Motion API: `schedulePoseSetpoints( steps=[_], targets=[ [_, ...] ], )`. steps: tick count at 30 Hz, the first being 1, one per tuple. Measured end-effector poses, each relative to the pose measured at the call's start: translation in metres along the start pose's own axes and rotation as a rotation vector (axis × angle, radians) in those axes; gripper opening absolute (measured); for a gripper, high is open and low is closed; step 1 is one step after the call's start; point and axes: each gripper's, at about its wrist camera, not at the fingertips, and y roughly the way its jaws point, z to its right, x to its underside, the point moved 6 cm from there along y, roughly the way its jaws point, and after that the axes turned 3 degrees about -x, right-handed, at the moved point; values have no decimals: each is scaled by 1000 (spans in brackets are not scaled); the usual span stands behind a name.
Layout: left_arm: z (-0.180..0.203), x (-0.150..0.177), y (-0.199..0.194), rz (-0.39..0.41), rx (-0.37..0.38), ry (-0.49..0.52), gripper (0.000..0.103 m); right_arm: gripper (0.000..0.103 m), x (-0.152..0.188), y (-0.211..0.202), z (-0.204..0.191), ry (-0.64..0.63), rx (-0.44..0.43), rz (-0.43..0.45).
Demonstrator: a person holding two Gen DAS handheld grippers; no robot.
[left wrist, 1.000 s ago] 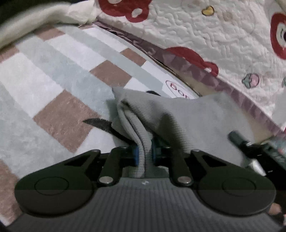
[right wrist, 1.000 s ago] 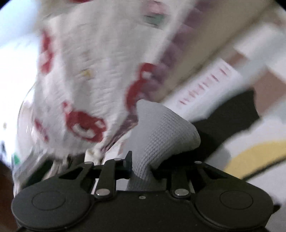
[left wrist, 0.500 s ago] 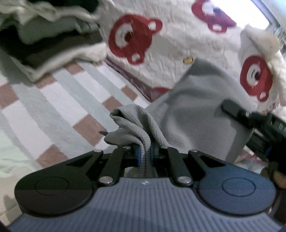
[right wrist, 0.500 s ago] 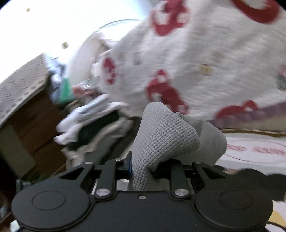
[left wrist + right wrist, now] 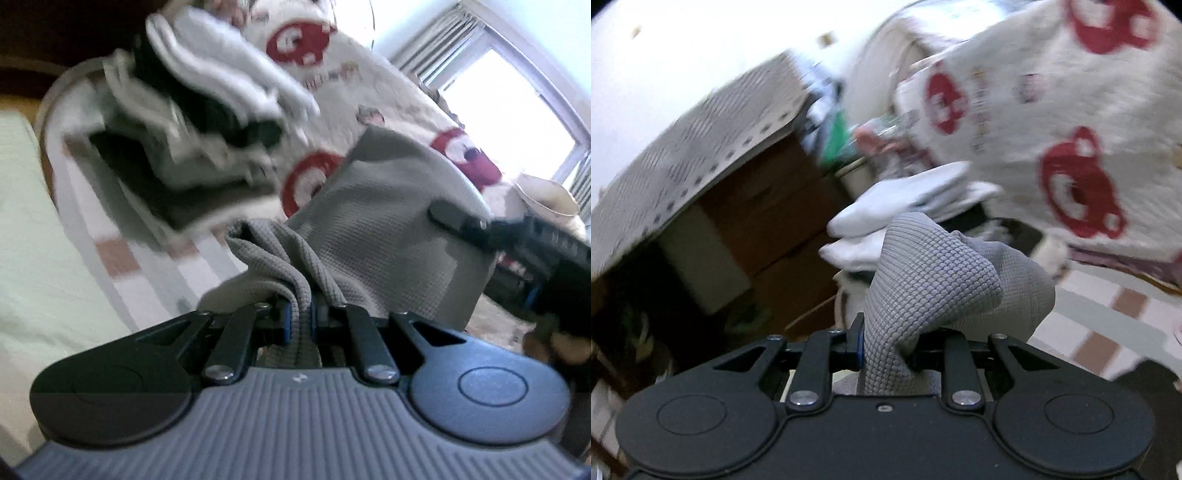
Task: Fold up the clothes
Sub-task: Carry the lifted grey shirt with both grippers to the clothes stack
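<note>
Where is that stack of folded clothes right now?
In the left wrist view the stack of folded clothes sits upper left, beside the bear-print quilt, behind the held grey garment.

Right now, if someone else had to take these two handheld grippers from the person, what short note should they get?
Left gripper: shut on one edge of the grey waffle-knit garment.
Right gripper: shut on a bunched part of the same garment; it also shows at the right of the left wrist view, gripping the cloth.
The garment hangs between the two grippers, lifted off the checked rug.
A stack of folded clothes sits beyond, against the white quilt with red bears.
Done: garment picked up. Left: no fold in it is visible yet; lay it flat, fold it, probably add it to the stack.
</note>
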Motion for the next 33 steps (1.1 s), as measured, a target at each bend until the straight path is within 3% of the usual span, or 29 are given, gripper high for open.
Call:
schedulePoseSetpoints(
  steps=[5,11,12,15,16,17,18,20,22,25,26,28,30,33],
  targets=[
    [-4,-68,-31,176,-18,24,9,25,-49,46,-46,-68,-160,-73],
    [3,-208,-31,340,-88,173,9,25,-153,108,-80,-45,-365,-9],
    [5,-232,-24,344,-72,179,9,25,-170,122,-76,-7,-410,9],
    [-8,-284,17,225,111,67,11,26,-216,166,-50,94,-519,55],
    [-18,-288,34,197,147,28,14,28,-225,183,-35,114,-492,84],
    [-32,-287,51,202,121,-3,15,36,-231,202,-14,150,-398,114],
    [-47,-285,67,208,85,-32,15,36,-233,219,6,176,-301,106],
    [-73,-264,99,194,21,-90,15,36,-225,256,50,233,-133,20],
    [-96,-238,122,188,31,-178,15,36,-208,276,80,235,7,-20],
    [-116,-212,135,212,58,-274,27,40,-190,282,95,258,-8,-11],
    [-120,-211,138,199,43,-289,30,49,-185,282,98,271,-24,-1],
    [-118,-214,137,211,36,-274,35,55,-182,286,103,308,-64,-20],
    [-115,-217,135,232,22,-264,56,57,-181,289,106,316,-81,-24],
    [-113,-217,136,237,28,-276,57,59,-188,296,110,303,-88,-25]
  ],
)
